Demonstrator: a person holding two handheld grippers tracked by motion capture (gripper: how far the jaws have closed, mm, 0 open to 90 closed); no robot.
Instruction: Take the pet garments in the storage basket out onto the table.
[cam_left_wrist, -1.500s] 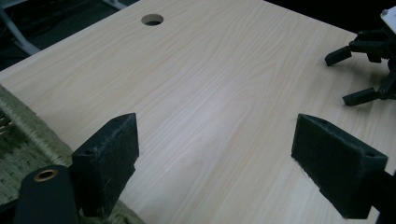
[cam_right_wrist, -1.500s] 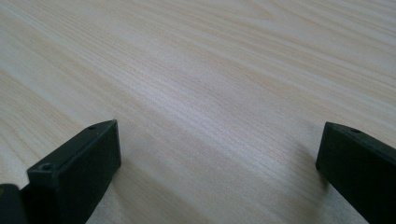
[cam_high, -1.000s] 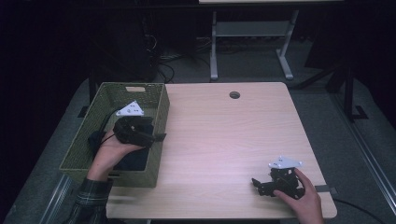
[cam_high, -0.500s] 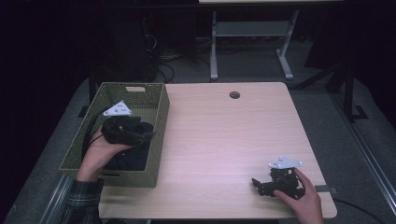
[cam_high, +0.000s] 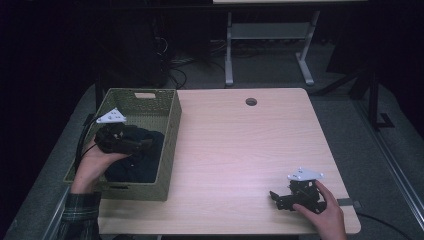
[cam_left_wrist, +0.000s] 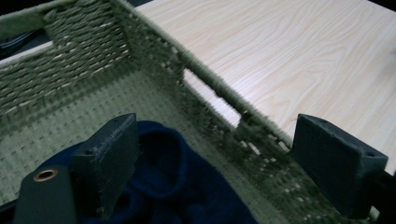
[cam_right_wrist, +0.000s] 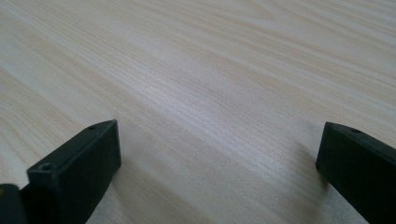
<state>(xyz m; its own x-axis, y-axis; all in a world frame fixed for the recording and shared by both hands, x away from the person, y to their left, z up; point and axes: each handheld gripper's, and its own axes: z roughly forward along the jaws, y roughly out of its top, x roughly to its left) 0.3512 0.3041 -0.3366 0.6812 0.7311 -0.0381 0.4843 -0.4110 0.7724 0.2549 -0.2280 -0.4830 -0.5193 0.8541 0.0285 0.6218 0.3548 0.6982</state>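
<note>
Wooden table: left gripper gapes inside basket over cloth.

Dim surroundings are fading to black while overhead light is brightening the table. Soft shadows are pooling beneath the close, blurred jaws.

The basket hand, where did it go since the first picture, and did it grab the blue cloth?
The left gripper slid from the basket's right wall toward its left side, nearer the person. It hangs open over the dark blue cloth, holding nothing. The green basket, the cloth and the right gripper, open and low over the table, stayed put.
</note>
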